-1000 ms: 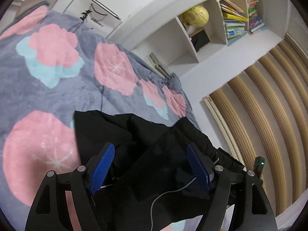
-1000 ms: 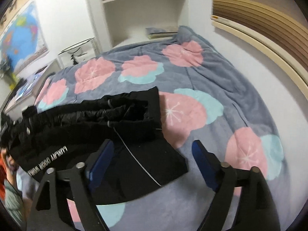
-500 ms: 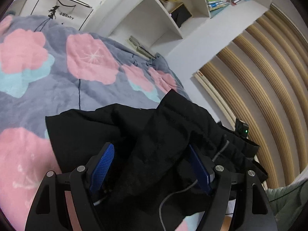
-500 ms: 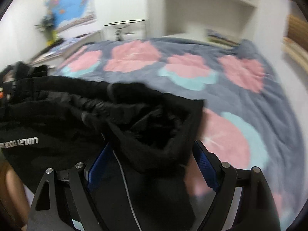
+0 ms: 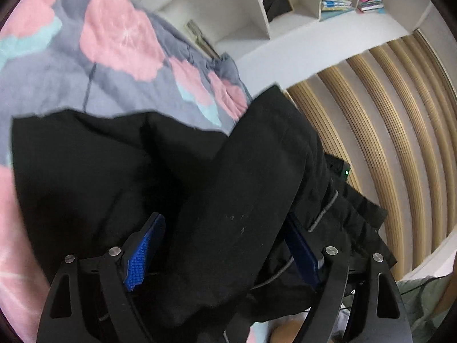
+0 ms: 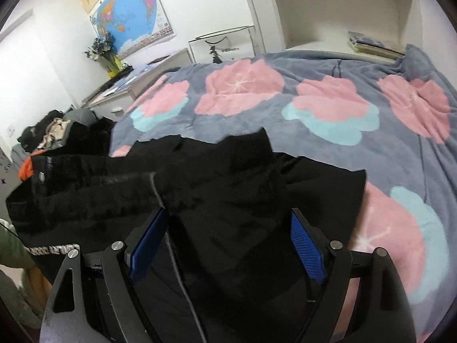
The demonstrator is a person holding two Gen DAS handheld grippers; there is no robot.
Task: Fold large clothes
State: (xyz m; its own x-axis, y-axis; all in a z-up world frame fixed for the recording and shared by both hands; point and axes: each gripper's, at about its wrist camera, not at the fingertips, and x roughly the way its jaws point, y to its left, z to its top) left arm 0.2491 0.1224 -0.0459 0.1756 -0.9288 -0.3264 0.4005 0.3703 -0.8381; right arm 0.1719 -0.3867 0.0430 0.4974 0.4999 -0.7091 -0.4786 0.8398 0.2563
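A large black garment (image 5: 120,171) lies bunched on the flowered grey blanket (image 5: 120,37). In the left wrist view a thick fold of it runs between my left gripper's (image 5: 220,245) blue pads (image 5: 142,248), which stand wide apart. In the right wrist view the same garment (image 6: 228,188), with a grey drawstring and white lettering, fills the gap of my right gripper (image 6: 228,240), whose pads (image 6: 305,245) also stand wide apart. Both grippers are open with cloth bunched between the fingers.
White shelves with books and a yellow ball (image 5: 285,5) stand behind the bed. A curved wooden slat headboard (image 5: 400,114) is on the right. A pile of other clothes (image 6: 57,134) lies at the bed's left edge, by a desk and a world map (image 6: 128,20).
Both grippers have moved in over the garment. The cloth now rises higher and fills the gap between each pair of fingers. The fingers stay wide apart.
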